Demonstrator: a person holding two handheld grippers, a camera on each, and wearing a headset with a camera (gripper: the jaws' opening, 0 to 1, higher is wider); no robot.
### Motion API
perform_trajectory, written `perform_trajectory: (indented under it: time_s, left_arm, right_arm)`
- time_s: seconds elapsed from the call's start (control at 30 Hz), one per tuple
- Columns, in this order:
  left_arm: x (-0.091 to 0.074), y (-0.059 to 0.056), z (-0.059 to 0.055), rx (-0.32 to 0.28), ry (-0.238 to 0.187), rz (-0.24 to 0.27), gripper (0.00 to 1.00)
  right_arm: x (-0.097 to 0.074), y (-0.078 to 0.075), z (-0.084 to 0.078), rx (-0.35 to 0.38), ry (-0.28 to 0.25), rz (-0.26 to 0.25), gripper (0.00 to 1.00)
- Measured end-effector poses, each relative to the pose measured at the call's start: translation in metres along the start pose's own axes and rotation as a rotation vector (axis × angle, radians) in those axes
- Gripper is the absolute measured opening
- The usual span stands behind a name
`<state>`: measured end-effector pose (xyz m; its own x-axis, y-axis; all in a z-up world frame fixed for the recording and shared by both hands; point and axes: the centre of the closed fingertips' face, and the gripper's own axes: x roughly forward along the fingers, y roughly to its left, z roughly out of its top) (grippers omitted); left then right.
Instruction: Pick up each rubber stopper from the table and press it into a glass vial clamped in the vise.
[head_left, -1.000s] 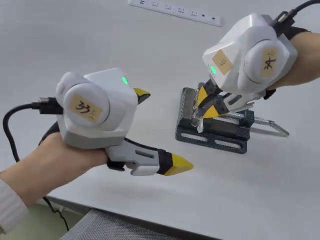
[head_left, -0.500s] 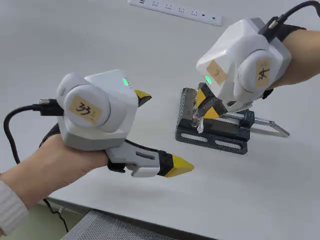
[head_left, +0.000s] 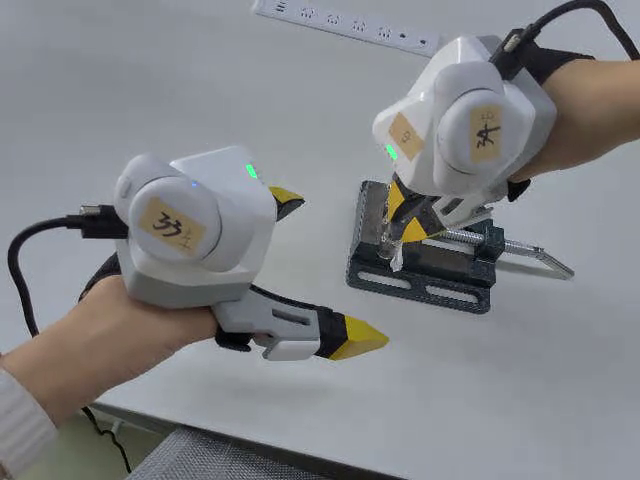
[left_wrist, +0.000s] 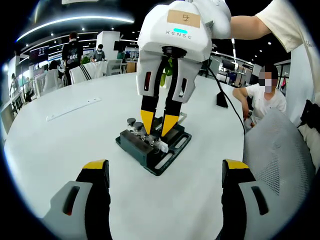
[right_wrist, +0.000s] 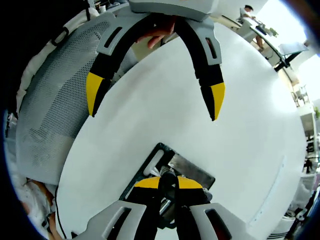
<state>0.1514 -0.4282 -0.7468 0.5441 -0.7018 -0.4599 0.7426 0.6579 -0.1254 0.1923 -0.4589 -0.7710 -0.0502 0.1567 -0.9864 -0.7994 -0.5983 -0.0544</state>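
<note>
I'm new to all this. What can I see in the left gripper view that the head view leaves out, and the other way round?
Left gripper view: seated people in the background, and dark-stoppered vials lined up in the vise. Head view: a power strip, the vise's screw handle, and the hand holding the left gripper. Both: the vise and the right gripper poised over it, jaws close together.

Two grippers are counted, the left gripper (head_left: 325, 268) and the right gripper (head_left: 403, 218), above one table (head_left: 150, 90) bearing one vise (head_left: 430, 275) and one power strip (head_left: 345, 25). The left gripper view gives three dark-topped vials (left_wrist: 138, 126) in the vise. One rubber stopper (right_wrist: 167, 181) sits between the right gripper's tips.
</note>
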Motion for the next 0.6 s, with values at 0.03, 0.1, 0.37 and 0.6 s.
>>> perform_trajectory:
  time_s: [0.03, 0.1, 0.37, 0.6]
  left_arm:
    - [-0.0003, 0.0003, -0.0003, -0.002, 0.000, 0.001, 0.92]
    - [-0.0007, 0.0014, -0.0016, -0.004, 0.001, 0.002, 0.92]
    - [-0.0005, 0.0005, -0.0013, -0.006, -0.001, 0.001, 0.92]
    - [0.0006, 0.0007, -0.0007, -0.006, -0.003, 0.000, 0.91]
  right_arm:
    - [0.0000, -0.0004, 0.0002, -0.002, 0.001, 0.000, 0.04]
    - [0.0003, -0.0003, 0.0006, 0.034, 0.010, 0.002, 0.04]
    - [0.0010, -0.0008, 0.0014, 0.134, 0.045, 0.032, 0.04]
    - [0.0014, -0.0005, 0.0014, 0.189, 0.042, 0.035, 0.04]
